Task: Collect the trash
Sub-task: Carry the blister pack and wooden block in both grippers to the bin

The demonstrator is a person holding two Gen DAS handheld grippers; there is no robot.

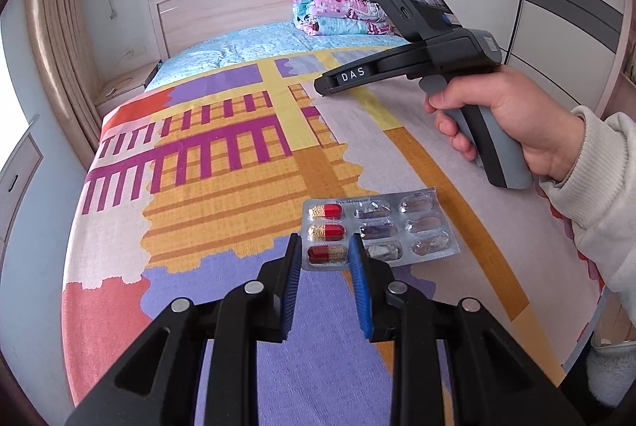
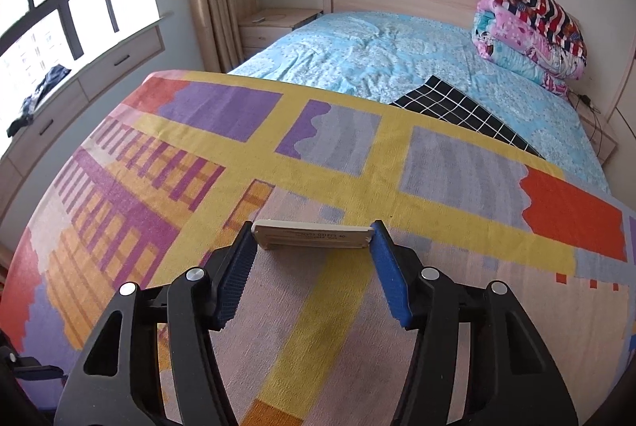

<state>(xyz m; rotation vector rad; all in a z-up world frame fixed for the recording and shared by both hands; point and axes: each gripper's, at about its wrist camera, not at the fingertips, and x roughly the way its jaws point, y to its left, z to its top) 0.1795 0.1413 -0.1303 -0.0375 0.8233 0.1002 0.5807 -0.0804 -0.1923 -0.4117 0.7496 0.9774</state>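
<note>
The left gripper (image 1: 322,247) is parted around the near end of a blister pack (image 1: 377,231) lying flat on the blanket (image 1: 222,163), its pads straddling one red capsule (not yet pinching, I judge), lined up for a lift. The right gripper (image 2: 313,241) clamps a small box (image 2: 313,235) endwise, held above the blanket. Beyond lie blue bedding (image 2: 397,44) and folded quilts (image 2: 528,32).

Blister pack (image 1: 379,229) on blanket (image 1: 222,163); folded quilts (image 1: 338,4) behind, by headboard (image 1: 222,4).
</note>
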